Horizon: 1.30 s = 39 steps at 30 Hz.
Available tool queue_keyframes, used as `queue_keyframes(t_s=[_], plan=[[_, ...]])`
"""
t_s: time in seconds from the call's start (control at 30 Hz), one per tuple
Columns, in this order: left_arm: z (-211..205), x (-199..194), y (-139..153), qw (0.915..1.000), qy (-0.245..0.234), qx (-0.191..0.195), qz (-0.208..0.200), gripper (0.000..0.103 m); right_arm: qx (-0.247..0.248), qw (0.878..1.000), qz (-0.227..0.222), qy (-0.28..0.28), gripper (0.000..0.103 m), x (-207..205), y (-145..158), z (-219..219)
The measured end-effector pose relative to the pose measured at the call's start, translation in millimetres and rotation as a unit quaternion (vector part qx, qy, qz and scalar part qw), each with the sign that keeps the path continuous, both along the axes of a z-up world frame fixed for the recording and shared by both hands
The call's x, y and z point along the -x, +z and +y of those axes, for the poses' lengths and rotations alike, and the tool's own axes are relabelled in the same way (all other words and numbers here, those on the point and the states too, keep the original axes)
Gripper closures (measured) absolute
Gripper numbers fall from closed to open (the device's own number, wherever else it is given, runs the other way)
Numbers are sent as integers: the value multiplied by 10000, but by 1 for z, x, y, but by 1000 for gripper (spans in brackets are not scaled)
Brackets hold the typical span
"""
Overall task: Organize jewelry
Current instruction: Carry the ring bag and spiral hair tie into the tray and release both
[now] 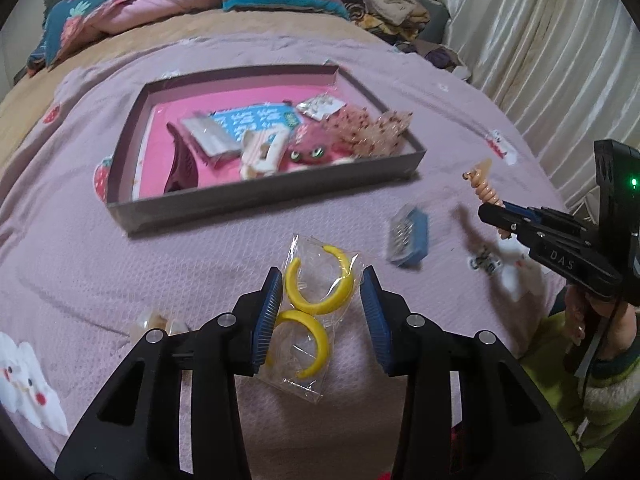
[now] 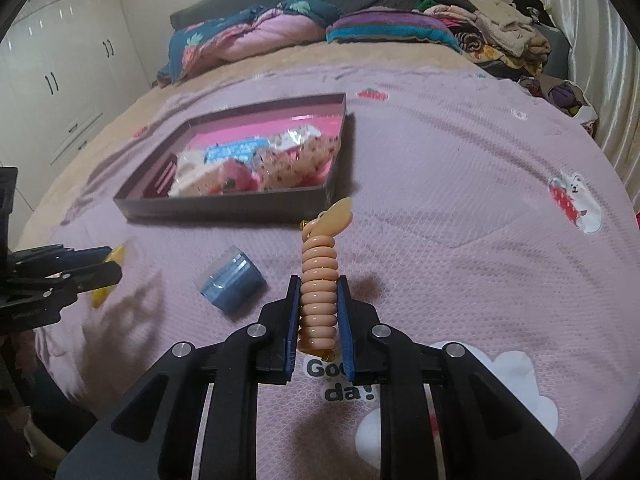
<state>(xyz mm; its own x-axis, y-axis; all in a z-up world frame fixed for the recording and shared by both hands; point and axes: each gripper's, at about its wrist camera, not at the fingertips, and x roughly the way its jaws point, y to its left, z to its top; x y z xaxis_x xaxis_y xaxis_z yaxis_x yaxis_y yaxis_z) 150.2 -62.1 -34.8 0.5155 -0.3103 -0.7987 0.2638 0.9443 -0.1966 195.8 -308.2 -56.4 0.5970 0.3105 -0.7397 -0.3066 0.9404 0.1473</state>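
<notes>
Left tongs pinch a clear packet of yellow hoop earrings; right tongs clamp a peach coiled hair tie, both raised above the bed.

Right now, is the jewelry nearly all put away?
Partly. Several pieces already lie in the grey box. The left claw holds bagged yellow hoops, and the right claw holds a peach coil. The blue case still waits on the blanket.

The small blue box and tray contents are blurred.
</notes>
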Motion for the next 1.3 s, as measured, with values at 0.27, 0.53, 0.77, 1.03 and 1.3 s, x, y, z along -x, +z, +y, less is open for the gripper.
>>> queue_keyframes(t_s=[0.27, 0.53, 0.77, 1.03, 1.3], plan=[[7, -14, 28, 9995, 78, 31, -318, 71, -61, 9997, -236, 52, 86, 3, 25, 0], [29, -38, 54, 9978, 315, 83, -569, 71, -115, 9987, -490, 123, 86, -11, 52, 10], [46, -60, 65, 9960, 561, 40, -702, 71, -150, 9963, -800, 277, 86, -34, 80, 30], [62, -84, 64, 9941, 795, -38, -741, 71, -93, 9935, -1054, 412, 86, -67, 98, 55], [75, -106, 52, 9929, 941, -166, -715, 71, 21, 9937, -988, 526, 86, -97, 90, 76]])
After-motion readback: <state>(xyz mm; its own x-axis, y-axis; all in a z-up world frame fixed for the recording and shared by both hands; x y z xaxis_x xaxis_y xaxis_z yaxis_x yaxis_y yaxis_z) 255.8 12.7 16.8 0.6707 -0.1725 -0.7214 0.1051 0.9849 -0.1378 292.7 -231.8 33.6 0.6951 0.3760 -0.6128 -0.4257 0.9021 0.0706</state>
